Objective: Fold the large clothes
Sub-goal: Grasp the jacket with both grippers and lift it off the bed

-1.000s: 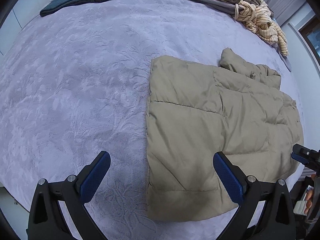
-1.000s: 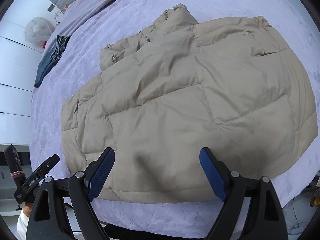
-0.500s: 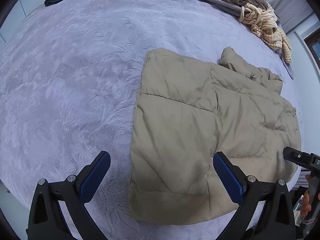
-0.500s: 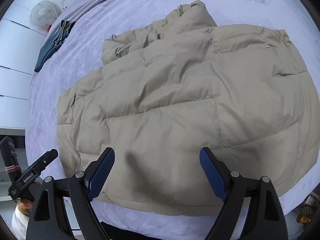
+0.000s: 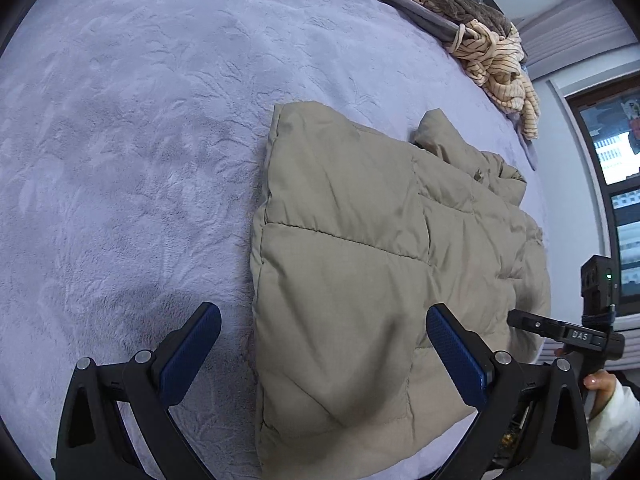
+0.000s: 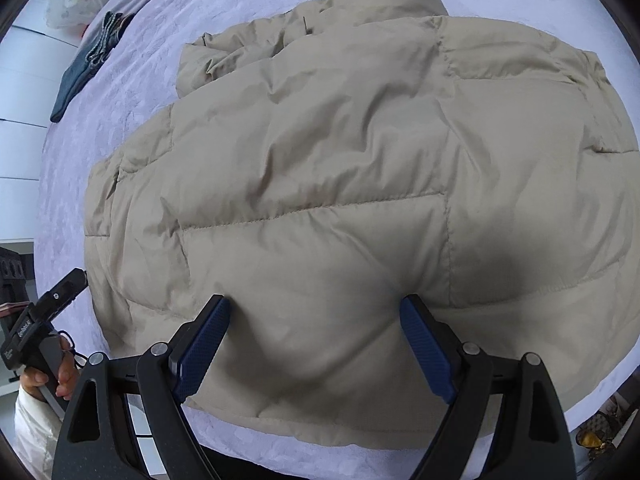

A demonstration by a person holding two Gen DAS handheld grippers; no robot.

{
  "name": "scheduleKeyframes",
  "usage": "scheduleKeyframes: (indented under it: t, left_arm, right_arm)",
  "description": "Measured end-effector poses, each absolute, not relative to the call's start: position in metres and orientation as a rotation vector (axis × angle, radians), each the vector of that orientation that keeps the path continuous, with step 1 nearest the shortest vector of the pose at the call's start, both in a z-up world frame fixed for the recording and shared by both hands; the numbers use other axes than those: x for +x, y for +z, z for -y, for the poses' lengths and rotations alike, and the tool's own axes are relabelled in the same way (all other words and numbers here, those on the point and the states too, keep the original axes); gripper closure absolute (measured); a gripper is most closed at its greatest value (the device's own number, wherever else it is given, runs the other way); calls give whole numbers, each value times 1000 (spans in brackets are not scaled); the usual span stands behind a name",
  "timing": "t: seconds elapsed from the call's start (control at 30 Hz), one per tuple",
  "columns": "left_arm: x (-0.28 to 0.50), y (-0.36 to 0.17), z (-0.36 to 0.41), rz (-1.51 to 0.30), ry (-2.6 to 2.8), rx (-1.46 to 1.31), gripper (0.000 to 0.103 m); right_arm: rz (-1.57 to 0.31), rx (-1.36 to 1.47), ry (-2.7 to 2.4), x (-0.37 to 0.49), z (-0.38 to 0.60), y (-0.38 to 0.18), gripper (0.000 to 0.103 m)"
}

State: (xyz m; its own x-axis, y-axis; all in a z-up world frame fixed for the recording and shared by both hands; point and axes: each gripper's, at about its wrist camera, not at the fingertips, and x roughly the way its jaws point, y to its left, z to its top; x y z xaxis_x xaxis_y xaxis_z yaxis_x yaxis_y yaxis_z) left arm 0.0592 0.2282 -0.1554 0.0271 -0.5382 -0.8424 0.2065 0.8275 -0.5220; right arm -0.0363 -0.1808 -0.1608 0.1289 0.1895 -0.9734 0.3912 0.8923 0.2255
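Observation:
A beige quilted puffer jacket (image 5: 372,264) lies folded flat on a lilac bedspread (image 5: 132,128). It fills most of the right wrist view (image 6: 360,168). My left gripper (image 5: 322,354) is open over the jacket's near left corner, one finger over the bedspread and one over the jacket. My right gripper (image 6: 314,344) is open low over the jacket's near hem, which bulges between its fingers. Each gripper shows at the edge of the other's view, the right one (image 5: 560,330) and the left one (image 6: 44,320).
A pile of striped and brown clothes (image 5: 484,44) lies at the bed's far edge. Folded jeans (image 6: 86,64) lie at the far left of the bed. A window (image 5: 616,200) is on the right. The bed's near edge runs just below the jacket.
Both grippers have moved closer to the jacket. The right gripper has come down onto the near hem. The left view has shifted so the jacket sits more central.

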Motion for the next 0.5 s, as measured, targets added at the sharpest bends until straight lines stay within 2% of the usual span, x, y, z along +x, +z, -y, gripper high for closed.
scheduleKeyframes:
  t: [0.1,0.17,0.3,0.33,0.5]
  left_arm:
    - [65,-181,-236,-1530,-682,-404,0]
    - [67,-198,-233,-1582,-706,-434,0]
    - [71,-212,-209,-1629,-836,-492,0]
    - [71,-214,-199,-1634,-869,-494,0]
    - [69,-229,-160,-1689,-923,-388,0]
  right_arm:
    - [-1463,483,-160,-34,181,-164,13]
    - [-1465,492,-150,-33,180,-166,7]
    - [-1477,462,-154,-29,171,-170,4]
    - [-1479,463,-147,-28,169,-171,1]
    - [-1496,427,-150,-25,163,-171,0]
